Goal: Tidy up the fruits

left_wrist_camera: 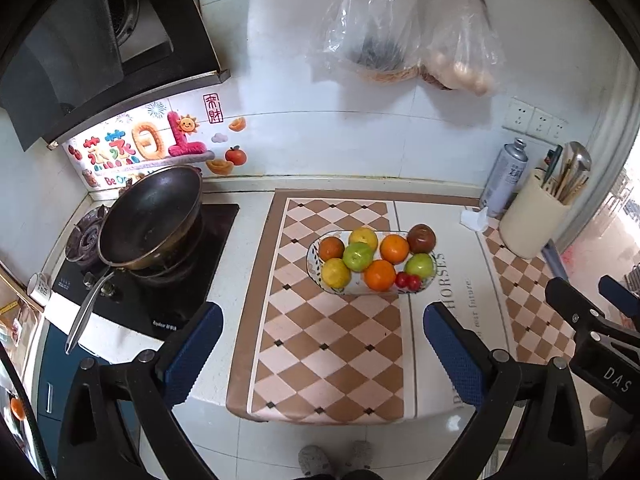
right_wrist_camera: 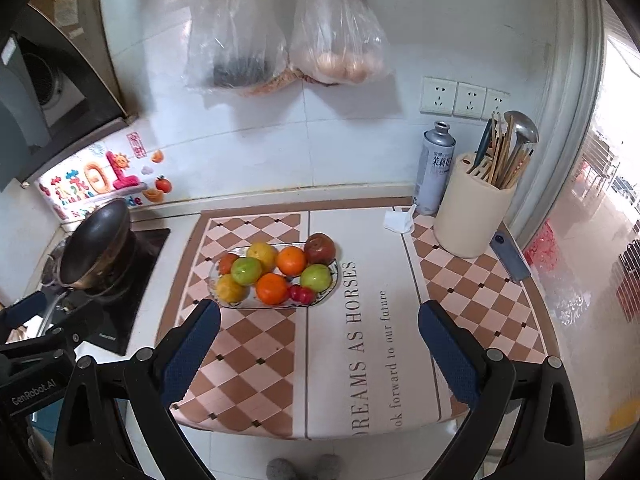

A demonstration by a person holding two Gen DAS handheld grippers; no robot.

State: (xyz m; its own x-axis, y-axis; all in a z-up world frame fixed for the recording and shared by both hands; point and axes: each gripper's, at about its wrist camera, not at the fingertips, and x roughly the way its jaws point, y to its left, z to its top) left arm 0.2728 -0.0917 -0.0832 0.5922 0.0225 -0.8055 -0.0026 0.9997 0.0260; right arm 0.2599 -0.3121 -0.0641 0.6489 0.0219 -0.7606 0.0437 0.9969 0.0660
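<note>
A patterned oval plate sits on the checkered counter mat, piled with fruit: oranges, green apples, yellow citrus, a dark red apple and small red fruits. My left gripper is open and empty, held above the counter's front edge, short of the plate. My right gripper is open and empty, also short of the plate; it shows at the right edge of the left wrist view.
A wok sits on the stove at the left. A spray can, a utensil holder, a crumpled tissue and a cleaver stand at the back right. Plastic bags hang on the wall.
</note>
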